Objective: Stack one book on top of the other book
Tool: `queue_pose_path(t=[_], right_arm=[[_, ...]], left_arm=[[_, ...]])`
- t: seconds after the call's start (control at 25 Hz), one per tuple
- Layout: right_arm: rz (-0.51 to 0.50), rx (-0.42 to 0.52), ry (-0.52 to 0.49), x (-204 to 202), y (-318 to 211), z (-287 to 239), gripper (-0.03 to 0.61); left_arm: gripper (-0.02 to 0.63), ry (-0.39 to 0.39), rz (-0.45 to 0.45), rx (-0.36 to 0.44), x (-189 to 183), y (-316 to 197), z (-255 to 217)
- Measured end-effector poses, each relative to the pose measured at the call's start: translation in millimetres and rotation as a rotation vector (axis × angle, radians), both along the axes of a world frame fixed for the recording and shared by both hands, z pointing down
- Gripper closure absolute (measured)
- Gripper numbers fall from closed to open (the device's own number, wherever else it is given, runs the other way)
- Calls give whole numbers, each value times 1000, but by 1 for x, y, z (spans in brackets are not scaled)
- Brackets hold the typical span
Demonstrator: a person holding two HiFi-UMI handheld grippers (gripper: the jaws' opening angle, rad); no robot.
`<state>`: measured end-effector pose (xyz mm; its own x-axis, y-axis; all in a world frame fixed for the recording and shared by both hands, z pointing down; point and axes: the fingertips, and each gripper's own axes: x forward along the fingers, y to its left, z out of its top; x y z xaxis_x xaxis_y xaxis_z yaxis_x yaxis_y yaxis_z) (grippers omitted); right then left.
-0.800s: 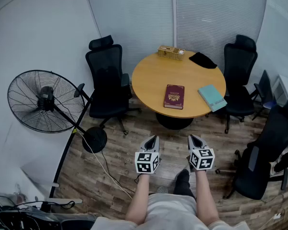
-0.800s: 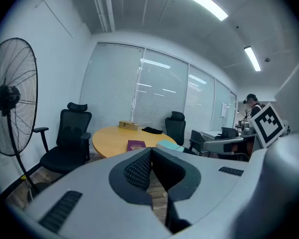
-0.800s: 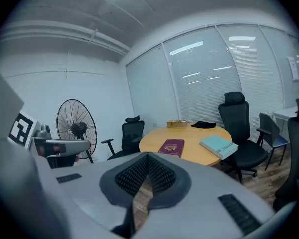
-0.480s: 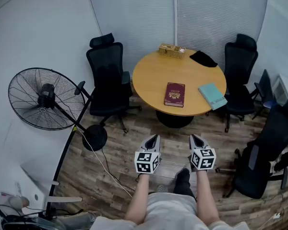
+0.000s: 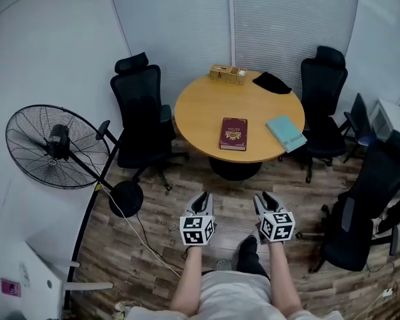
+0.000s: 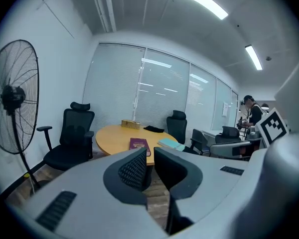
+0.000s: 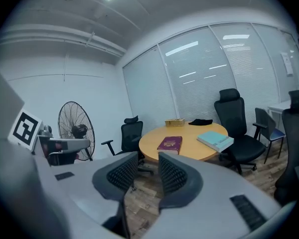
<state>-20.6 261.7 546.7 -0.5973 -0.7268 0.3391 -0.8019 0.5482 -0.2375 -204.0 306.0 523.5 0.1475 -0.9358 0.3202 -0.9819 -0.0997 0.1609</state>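
A maroon book (image 5: 233, 133) lies flat near the middle of the round wooden table (image 5: 193, 112). A teal book (image 5: 286, 133) lies to its right by the table's edge, apart from it. Both grippers hang over the floor well short of the table, far from the books. My left gripper (image 5: 202, 199) has its jaws nearly together with nothing in them. My right gripper (image 5: 265, 199) stands partly open and empty. Over the left gripper (image 6: 149, 153) I see the maroon book (image 6: 138, 144) and the teal book (image 6: 170, 144). Past the right gripper (image 7: 148, 158) lie the maroon book (image 7: 170, 143) and the teal book (image 7: 215, 140).
Black office chairs stand left (image 5: 141, 112), right (image 5: 323, 92) and near right (image 5: 370, 192) of the table. A big floor fan (image 5: 57, 145) stands at the left, its cable trailing over the wood floor. A wooden box (image 5: 227, 73) and a black cloth (image 5: 271, 82) sit at the table's far edge.
The head view has shifted a little, so the table sits slightly further left in the picture. Both grippers keep the same pose, and the books have not moved.
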Motion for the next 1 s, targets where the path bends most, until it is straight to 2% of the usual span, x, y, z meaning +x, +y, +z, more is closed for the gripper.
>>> queue_pose_path(t=[0.12,0.2,0.28,0.6,1.0], right_arm=[[-13,-11,-9,-1,2,1,391],[-17,-18,-21,1,0,1,340],[-10,-27,-34,7,0,3,331],[32,-71,-60,25,-20,23,305],[-4,-89,-117,-25,-111,22,305]], left_arm=[[474,22,3,-11,0,-7,1],[450,28,5,-14,2,-13,1],[422,34,16,-20,6,-17,5],[388,72,67,-48,22,-45,22],[388,4,58,-47,-19,-123,6]])
